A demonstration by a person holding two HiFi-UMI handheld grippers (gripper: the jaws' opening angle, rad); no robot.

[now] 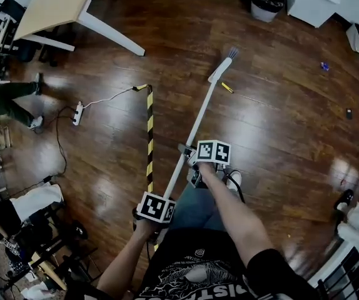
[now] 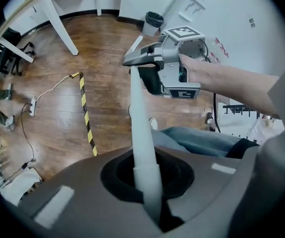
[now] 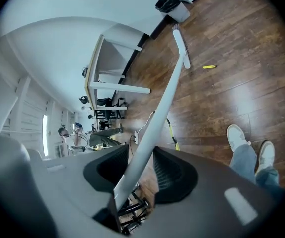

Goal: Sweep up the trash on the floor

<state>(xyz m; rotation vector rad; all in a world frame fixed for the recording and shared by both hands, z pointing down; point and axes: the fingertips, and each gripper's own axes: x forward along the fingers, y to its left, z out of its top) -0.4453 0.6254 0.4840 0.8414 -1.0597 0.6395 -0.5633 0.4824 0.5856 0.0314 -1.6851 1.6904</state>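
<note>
The left gripper [image 2: 147,182] and right gripper [image 3: 135,170] clench the broom [image 1: 195,127], its handle slanting away, head toward the black bin [image 1: 267,0].

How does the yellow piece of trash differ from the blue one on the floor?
The yellow piece is long and thin, lying just beside the broom head; the blue piece is small and compact, well away from it. Both lie loose on the wood floor.

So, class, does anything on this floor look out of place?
Yes, loose litter lies on the wooden floor. A yellow piece lies just beside the head of the broom, a blue scrap sits farther right, and a dark piece lies nearer the person than the scrap. None of it belongs there.
</note>
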